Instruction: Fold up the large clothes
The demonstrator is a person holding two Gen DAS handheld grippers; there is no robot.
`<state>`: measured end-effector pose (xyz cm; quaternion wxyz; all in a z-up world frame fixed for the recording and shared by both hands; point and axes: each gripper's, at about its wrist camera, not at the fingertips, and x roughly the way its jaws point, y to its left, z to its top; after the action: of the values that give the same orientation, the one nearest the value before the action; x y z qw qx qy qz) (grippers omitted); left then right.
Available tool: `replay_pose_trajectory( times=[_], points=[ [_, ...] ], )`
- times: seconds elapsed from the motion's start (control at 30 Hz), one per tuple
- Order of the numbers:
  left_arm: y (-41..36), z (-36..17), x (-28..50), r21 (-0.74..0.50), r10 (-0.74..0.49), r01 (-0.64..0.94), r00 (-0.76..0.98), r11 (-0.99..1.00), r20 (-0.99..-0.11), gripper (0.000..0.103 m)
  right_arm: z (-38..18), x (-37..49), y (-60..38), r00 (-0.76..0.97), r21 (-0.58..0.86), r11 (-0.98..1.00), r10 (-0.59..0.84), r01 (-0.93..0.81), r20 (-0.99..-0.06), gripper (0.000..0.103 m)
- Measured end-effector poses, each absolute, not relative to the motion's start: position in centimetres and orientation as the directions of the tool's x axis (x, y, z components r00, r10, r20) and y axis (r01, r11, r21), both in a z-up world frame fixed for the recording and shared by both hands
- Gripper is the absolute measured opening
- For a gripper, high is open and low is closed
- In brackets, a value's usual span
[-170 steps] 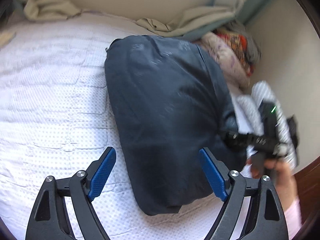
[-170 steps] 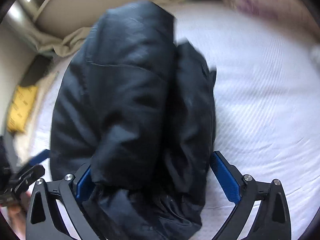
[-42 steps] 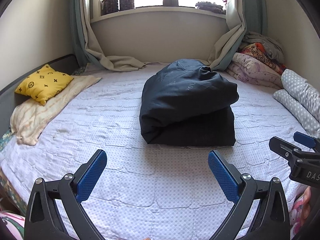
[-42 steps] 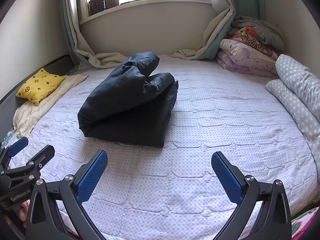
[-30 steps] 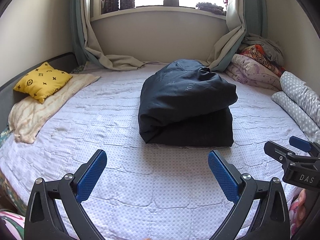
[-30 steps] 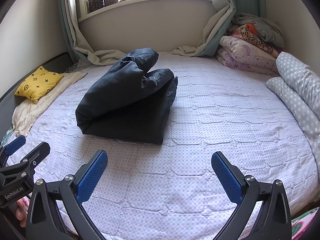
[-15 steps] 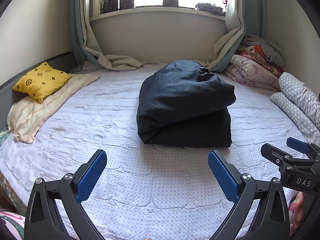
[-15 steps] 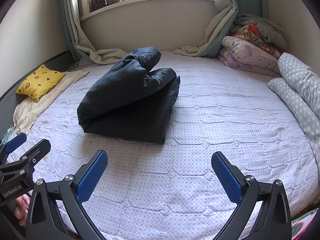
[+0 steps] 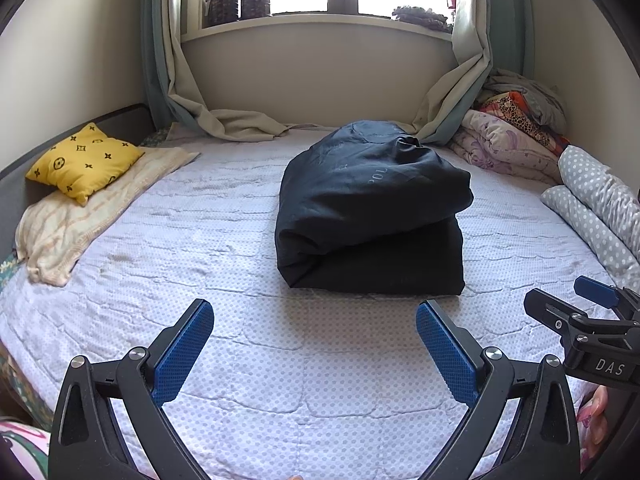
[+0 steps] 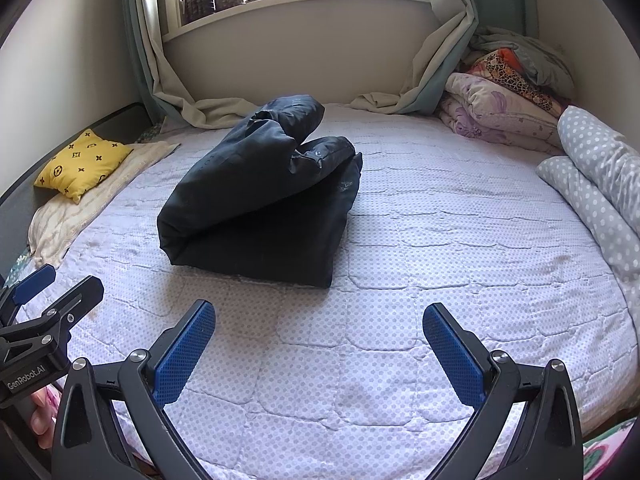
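1. Hovering both tools low over the near edge of the bed [image 9: 320, 380], neither touching anything; left tool [image 9: 314, 354] has its blue pads spread wide apart, nothing between them.
2. Right tool [image 10: 320, 354], same story: pads wide apart and empty; it also shows at the right edge of the left view.
3. Task thing: one dark navy padded jacket [image 9: 372, 216], folded into a chunky bundle, sitting on the bed around its middle, well apart from both tools.
4. Key relation: the bundle lies straight ahead of my left tool, slightly right of centre; from my right tool it lies ahead and off to the left [image 10: 264, 196].
5. So it sits roughly between the two, ahead of both. I judge neither is clearly nearer.
6. Long axis seems to run away from me toward the window; the near end faces the tools, and its top layer is puffed up and lifted, not flat.
7. Judgement: the fold looks done, apart from maybe pressing the top flap down.
8. Counts: two tools, one jacket, one yellow cushion [image 9: 84, 160] at the left on a cream blanket [image 9: 68, 224], two jars [image 9: 240, 2] on the sill, and a bedding pile [image 9: 516, 136] far right.
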<state>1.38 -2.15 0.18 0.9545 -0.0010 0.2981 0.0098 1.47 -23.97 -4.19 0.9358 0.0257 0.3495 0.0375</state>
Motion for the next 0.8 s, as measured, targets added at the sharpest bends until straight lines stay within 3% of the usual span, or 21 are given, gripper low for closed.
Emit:
replay_pose_trajectory(
  times=[0.8],
  points=[
    [-2.19, -0.03, 1.39, 0.014, 0.02, -0.015, 0.82, 1.0, -0.572, 0.103, -4.53, 1.45, -23.85, 0.749, 0.082, 0.995, 0.095, -0.054, -0.655, 0.103]
  ],
)
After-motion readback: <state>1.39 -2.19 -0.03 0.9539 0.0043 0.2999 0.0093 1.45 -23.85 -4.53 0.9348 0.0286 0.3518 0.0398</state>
